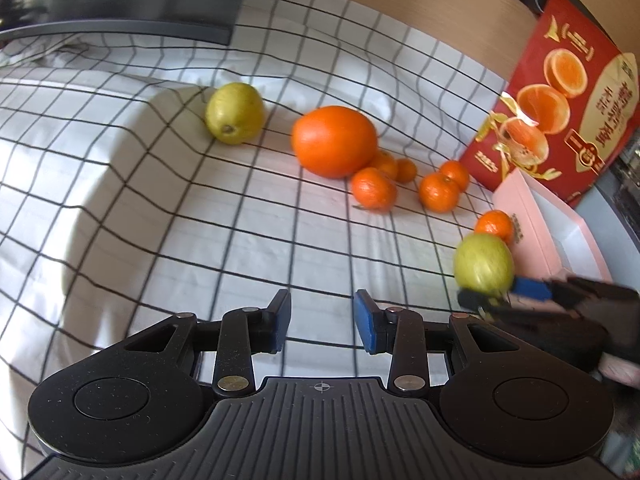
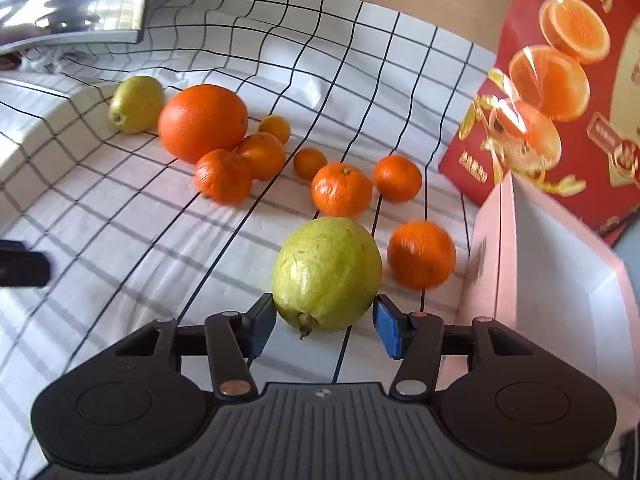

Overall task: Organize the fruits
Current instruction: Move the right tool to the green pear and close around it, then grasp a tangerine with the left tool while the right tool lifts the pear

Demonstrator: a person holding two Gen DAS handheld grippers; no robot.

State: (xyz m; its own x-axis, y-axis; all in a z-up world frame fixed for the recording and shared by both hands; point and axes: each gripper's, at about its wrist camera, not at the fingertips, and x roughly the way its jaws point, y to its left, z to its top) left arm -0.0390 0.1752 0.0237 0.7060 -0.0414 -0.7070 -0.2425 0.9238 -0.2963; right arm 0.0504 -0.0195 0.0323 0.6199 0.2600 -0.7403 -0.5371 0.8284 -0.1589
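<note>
A green guava [image 2: 326,272] rests on the checked cloth [image 2: 120,240] with my right gripper [image 2: 324,306] shut on it, one blue pad against each side. From the left wrist view the same guava [image 1: 484,264] sits at the right, and the right gripper [image 1: 496,296] comes in from that edge. My left gripper [image 1: 322,320] is open over bare cloth with nothing between its pads. A yellow-green guava [image 1: 235,113], a large orange [image 1: 334,141] and several mandarins [image 1: 374,189] lie farther back. One mandarin [image 2: 421,254] lies just right of the held guava.
An open pink box [image 2: 492,264] with a white inside stands at the right, close to the held guava. Behind it leans a red orange-printed carton [image 2: 560,80]. A dark monitor-like object [image 1: 140,0] stands at the back left. The cloth [image 1: 160,220] lies wrinkled.
</note>
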